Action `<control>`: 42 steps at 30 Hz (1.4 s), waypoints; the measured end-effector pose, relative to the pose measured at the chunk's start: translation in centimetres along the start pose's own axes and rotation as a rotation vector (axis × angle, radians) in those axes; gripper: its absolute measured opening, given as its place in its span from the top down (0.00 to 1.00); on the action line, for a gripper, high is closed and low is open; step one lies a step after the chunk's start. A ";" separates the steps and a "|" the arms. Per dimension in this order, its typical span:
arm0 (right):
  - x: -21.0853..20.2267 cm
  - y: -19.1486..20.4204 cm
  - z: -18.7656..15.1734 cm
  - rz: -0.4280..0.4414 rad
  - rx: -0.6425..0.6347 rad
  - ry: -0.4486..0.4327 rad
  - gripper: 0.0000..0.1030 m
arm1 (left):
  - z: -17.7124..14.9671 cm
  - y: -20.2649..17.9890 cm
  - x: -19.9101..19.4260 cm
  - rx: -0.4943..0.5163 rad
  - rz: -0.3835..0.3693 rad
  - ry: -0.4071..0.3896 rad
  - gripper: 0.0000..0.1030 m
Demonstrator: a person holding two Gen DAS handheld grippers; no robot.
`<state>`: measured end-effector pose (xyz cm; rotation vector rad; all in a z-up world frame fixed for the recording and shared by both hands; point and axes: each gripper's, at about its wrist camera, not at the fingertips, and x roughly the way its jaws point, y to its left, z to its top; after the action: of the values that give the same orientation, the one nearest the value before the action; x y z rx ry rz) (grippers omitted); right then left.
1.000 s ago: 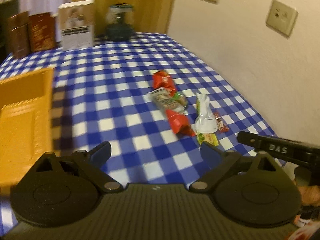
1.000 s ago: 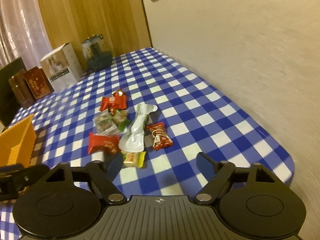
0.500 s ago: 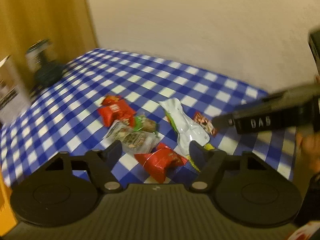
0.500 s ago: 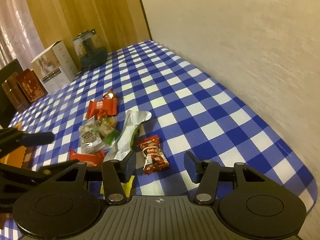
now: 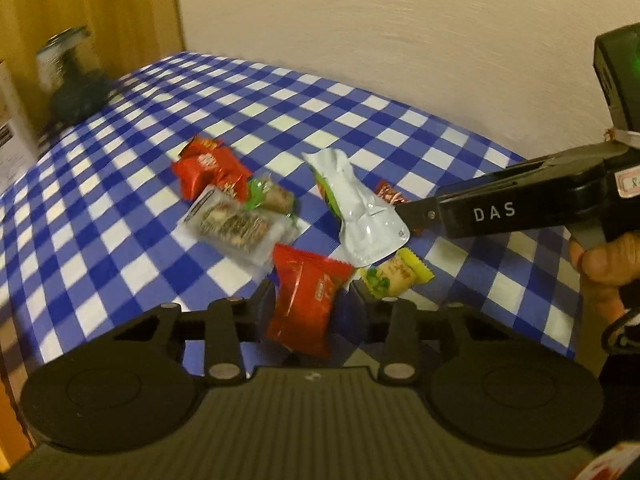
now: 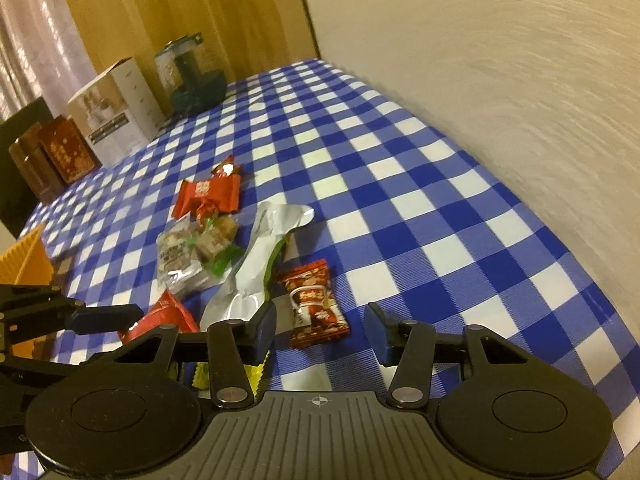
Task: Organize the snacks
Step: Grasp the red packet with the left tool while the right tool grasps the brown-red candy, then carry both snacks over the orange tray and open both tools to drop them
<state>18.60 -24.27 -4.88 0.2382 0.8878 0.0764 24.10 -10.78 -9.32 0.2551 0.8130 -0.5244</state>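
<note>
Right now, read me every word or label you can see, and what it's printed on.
"DAS": white letters on the black right gripper, seen from the left wrist.
Red square snack packet between the left gripper fingers: print too small.
White cardboard box: label blurred.
Dark red striped candy wrapper: unreadable.

- The left tool [image 5: 310, 300] has swung away from the orange tray toward the snack pile and narrowed — its fingers now sit on either side of the red packet [image 5: 306, 300], touching or nearly so.
- The right tool [image 6: 320, 330] has dropped closer to the counter [image 6: 440, 208] — its fingers now flank the dark red candy [image 6: 316, 304], narrower than a second ago, not touching it.
</note>
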 end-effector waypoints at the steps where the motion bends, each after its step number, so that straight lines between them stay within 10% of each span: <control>1: 0.1 0.2 0.0 0.001 -0.009 0.001 0.52 | -0.2 -0.1 0.1 -0.004 0.002 -0.001 0.63; 26: 0.9 2.0 0.2 -0.111 -0.209 -0.022 0.77 | -0.7 0.4 -0.1 -0.170 0.088 -0.025 0.79; 42: -6.2 7.1 -1.2 0.008 -0.129 -0.121 0.77 | -2.9 0.6 -9.6 -0.292 0.164 -0.110 0.79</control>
<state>14.04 -18.17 0.79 0.1246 0.7582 0.1255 17.15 -5.81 -4.04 0.0228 0.7437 -0.2590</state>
